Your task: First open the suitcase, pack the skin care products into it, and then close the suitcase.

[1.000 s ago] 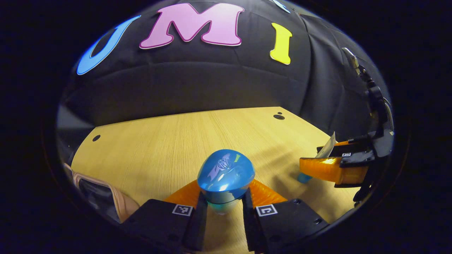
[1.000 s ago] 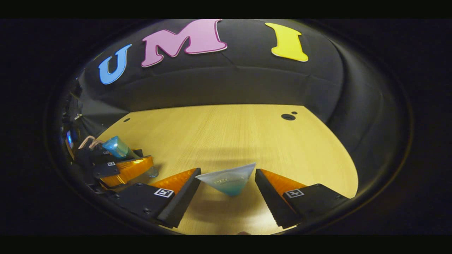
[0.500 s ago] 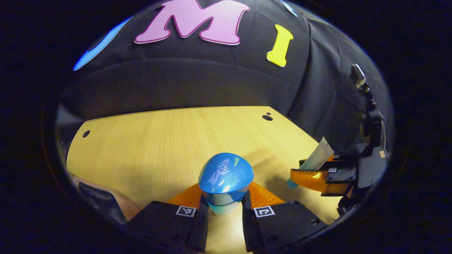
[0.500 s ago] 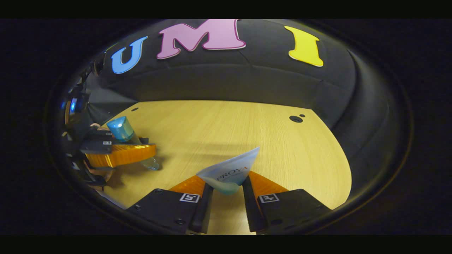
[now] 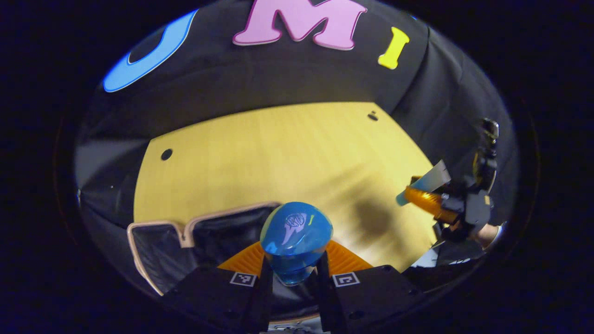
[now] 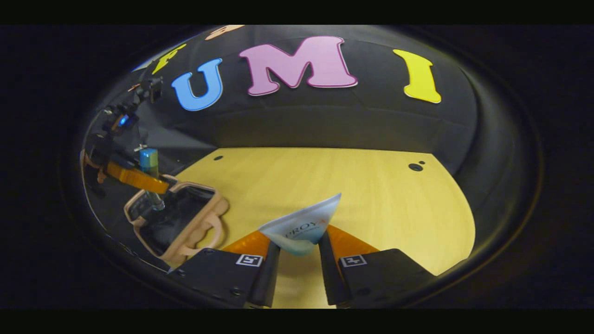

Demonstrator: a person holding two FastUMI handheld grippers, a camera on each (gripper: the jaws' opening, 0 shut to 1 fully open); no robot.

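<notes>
Left claw (image 5: 291, 273) clamped on glossy blue-capped clear bottle (image 5: 295, 235), held above open pink-rimmed black-lined suitcase (image 5: 158, 232) at pale wooden tabletop (image 5: 278, 157) edge. Right claw (image 6: 297, 253) pinching pale flat-ended squeeze tube (image 6: 304, 226), seemingly clear of tabletop.

Suitcase (image 5: 153, 241): small, pale pink rim and handle, dark lining, lying open on the wooden table; it sits at the table's near left edge in my left gripper view, and appears again (image 6: 178, 222) in my right gripper view. Bottle (image 5: 295, 241): clear body with a glossy blue cap, upright, pinched between the fingers of my left claw (image 5: 291, 278), raised over the open suitcase. Tube (image 6: 304, 227): flat, whitish fading to blue at its lower end, crimped end up and tilted, clamped in my right claw (image 6: 297, 273) above bare table.
</notes>
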